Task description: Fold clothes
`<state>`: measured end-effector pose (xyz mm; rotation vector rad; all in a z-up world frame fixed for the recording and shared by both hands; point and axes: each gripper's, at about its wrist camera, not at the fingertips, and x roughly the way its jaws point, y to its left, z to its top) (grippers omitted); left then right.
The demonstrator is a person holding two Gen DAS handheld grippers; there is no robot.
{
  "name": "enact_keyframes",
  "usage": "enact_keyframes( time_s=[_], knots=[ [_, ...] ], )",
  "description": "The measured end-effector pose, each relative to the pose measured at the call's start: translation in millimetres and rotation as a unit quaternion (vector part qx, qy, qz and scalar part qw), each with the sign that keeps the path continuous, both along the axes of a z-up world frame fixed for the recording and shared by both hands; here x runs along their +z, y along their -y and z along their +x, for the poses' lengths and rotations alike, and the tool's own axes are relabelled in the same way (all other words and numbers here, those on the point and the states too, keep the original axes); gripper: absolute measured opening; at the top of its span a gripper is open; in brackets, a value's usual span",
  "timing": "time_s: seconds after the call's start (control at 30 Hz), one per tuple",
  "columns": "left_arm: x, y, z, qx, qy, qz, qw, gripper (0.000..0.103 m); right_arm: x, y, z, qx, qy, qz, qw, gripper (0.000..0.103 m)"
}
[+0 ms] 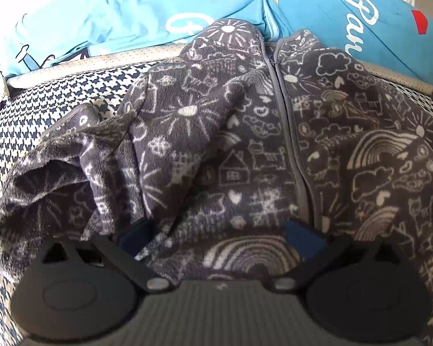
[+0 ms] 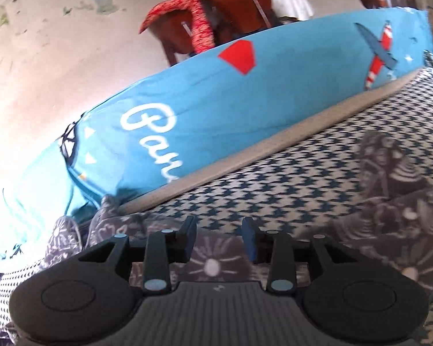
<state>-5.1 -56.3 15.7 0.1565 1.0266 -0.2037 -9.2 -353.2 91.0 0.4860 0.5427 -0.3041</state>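
In the left wrist view, the left gripper (image 1: 219, 238) has its jaws wide over the doodle-print fleece jacket (image 1: 274, 132), spread zipper-up ahead, its sleeve rumpled to their left. In the right wrist view, the right gripper (image 2: 220, 240) hovers with jaws narrowly parted above a fleece edge, holding nothing. The sleeve-fold stage seems likely; a next grasp would need fabric between the jaws.

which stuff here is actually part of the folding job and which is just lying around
In the job:
- grey doodle-print fleece jacket, zipped, spread out
- left claw, open over its hem
- right claw, open above the fleece

Just lying about:
- blue printed pillows
- houndstooth cover
- wooden chair with red cloth
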Motion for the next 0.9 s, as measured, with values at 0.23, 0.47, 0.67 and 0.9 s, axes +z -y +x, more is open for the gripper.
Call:
enact_keyframes(
  time_s=[0.23, 0.47, 0.67, 0.9],
  knots=[
    [-0.6, -0.6, 1.3, 0.002, -0.003, -0.003, 1.0, 0.103, -7.3, -22.1, 32.4, 0.041, -0.003, -0.024, 0.999, 0.05],
    [-2.2, -0.2, 4.1, 0.002, -0.008, -0.005, 1.0, 0.103, -22.5, -40.0, 66.4, 0.076, -0.02, -0.042, 0.996, 0.057],
    [-2.7, -2.4, 6.6, 0.002, -0.012, -0.009, 0.9999, 0.103, -29.0, -46.3, 74.4, 0.081, -0.029, -0.068, 0.994, 0.058],
    [-3.3, -2.4, 7.1, 0.002, -0.012, -0.008, 0.9999, 0.103, -36.2, -53.2, 82.9, 0.085, -0.039, -0.098, 0.991, 0.024]
  ],
)
